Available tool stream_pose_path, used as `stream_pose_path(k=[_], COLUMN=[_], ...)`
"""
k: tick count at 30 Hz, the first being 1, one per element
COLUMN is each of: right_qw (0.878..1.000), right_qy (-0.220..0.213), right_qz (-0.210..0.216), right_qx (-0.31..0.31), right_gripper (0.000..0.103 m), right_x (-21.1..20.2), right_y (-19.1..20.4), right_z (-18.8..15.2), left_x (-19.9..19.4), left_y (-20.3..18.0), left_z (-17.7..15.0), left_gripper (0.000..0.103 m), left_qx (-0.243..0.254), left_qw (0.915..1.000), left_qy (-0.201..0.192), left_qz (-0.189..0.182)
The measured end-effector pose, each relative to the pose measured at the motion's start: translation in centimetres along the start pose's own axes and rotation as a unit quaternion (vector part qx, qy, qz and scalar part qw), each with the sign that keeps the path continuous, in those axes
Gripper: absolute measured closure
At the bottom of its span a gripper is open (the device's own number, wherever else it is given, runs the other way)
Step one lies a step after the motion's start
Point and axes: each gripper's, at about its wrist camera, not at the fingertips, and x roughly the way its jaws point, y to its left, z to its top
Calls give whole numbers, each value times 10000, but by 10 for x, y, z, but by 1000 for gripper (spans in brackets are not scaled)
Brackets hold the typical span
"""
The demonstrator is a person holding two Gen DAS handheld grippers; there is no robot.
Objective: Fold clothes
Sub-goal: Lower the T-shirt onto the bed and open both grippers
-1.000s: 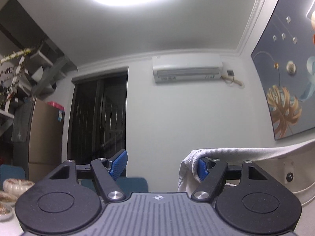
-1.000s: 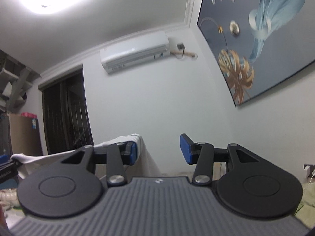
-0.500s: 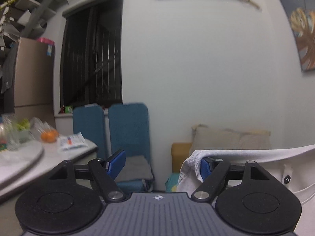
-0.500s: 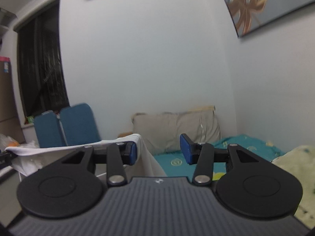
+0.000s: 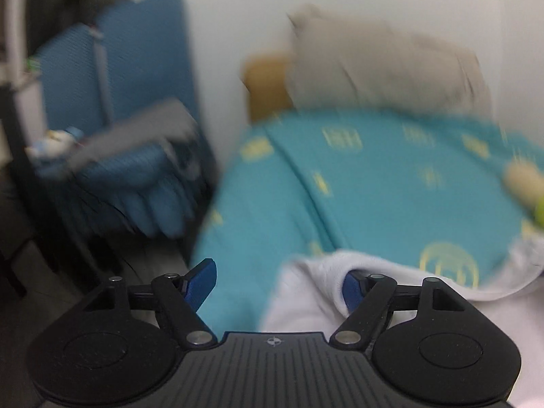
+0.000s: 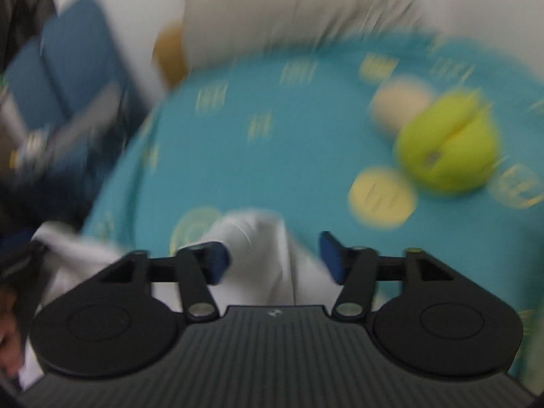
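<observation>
Left wrist view: left gripper (image 5: 278, 280) spread wide, gripping nothing; white shirt (image 5: 316, 292) draped over the fingers' right pad at 4 o'clock, above the teal bed (image 5: 374, 187); blurry.

Right wrist view: right gripper (image 6: 273, 258) just opened wider, released; shirt hanging off the left pad at 7 o'clock; green toy (image 6: 445, 149) at 2 o'clock.

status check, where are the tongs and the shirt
Left tongs open, right tongs just opening. White shirt draped over one finger each. Green plush on bed ahead.
</observation>
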Motion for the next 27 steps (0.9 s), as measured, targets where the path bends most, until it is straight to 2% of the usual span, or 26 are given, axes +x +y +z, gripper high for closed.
stream_pose_path(k=[3, 5, 6, 8, 12, 14, 18, 20, 27], right_qw=[9975, 9928, 9913, 9916, 9906, 9882, 9843, 9850, 9738], right_qy=[-135, -279, -426, -652, -1166, -1364, -1564, -1596, -2077], right_qz=[687, 1051, 1079, 900, 535, 505, 582, 480, 905], right_qx=[130, 494, 614, 656, 470, 476, 582, 439, -213], right_gripper=[37, 23, 22, 21, 21, 21, 21, 21, 21], right_x=[-1, -9, -17, -37, -100, -137, -213, -252, -385], right_y=[0, -2, -2, 5, 22, 29, 45, 60, 107], right_z=[0, 2, 2, -1, -17, -34, -79, -102, -188], left_x=[18, 8, 0, -26, -99, -148, -257, -301, -448], left_y=[-3, 8, 13, 20, 29, 32, 25, 26, 26], left_z=[-4, -4, -4, -5, -9, -20, -39, -55, -126], left_gripper=[20, 18, 14, 13, 12, 12, 12, 12, 12], left_qx=[-40, -332, -427, -437, -293, -165, 168, 48, -173], left_qw=[9968, 9948, 9940, 9946, 9974, 9986, 9961, 9946, 9843], left_qy=[675, 684, 670, 571, 176, -185, -825, -1008, -1715], left_qz=[-424, -672, -749, -752, -636, -462, -250, -250, -390])
